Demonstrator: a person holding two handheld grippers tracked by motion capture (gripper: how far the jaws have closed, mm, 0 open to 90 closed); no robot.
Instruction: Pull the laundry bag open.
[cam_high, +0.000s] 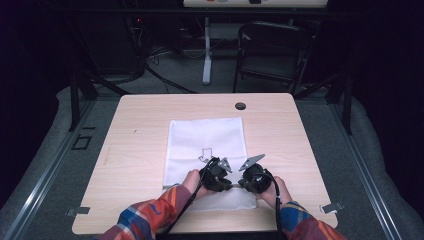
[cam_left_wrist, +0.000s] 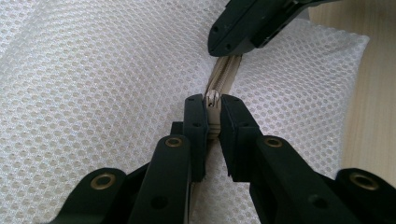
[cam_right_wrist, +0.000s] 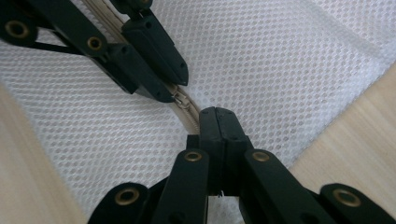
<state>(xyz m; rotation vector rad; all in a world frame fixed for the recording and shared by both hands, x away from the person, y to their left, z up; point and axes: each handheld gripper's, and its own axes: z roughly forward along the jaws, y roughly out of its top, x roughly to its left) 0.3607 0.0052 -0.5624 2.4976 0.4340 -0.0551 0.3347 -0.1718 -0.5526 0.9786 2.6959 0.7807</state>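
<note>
Both black two-jaw grippers sit close together at the near edge of the pale wooden table (cam_high: 130, 140), one in each hand of a person in plaid sleeves. They work on a white mesh zip bag (cam_high: 206, 140) that lies flat in the middle of the table. The bag's long side runs away from the person, and its zip end is the end nearest to them.

The left gripper (cam_left_wrist: 213, 108) has its jaws pulled in narrow, and they pinch the small metal zip slider (cam_left_wrist: 212, 100) between them. The beige zipper strip (cam_left_wrist: 224, 73) runs straight on from those jaws toward the other tool, along the bag's near edge, so it goes across the table from side to side.

The right gripper (cam_right_wrist: 217, 116) has its jaws squeezed fully together on the mesh, right where the zipper strip reaches them. I cannot tell if they grip the strip itself or just the cloth beside it. The two tools are just beside each other, tips almost meeting.
</note>
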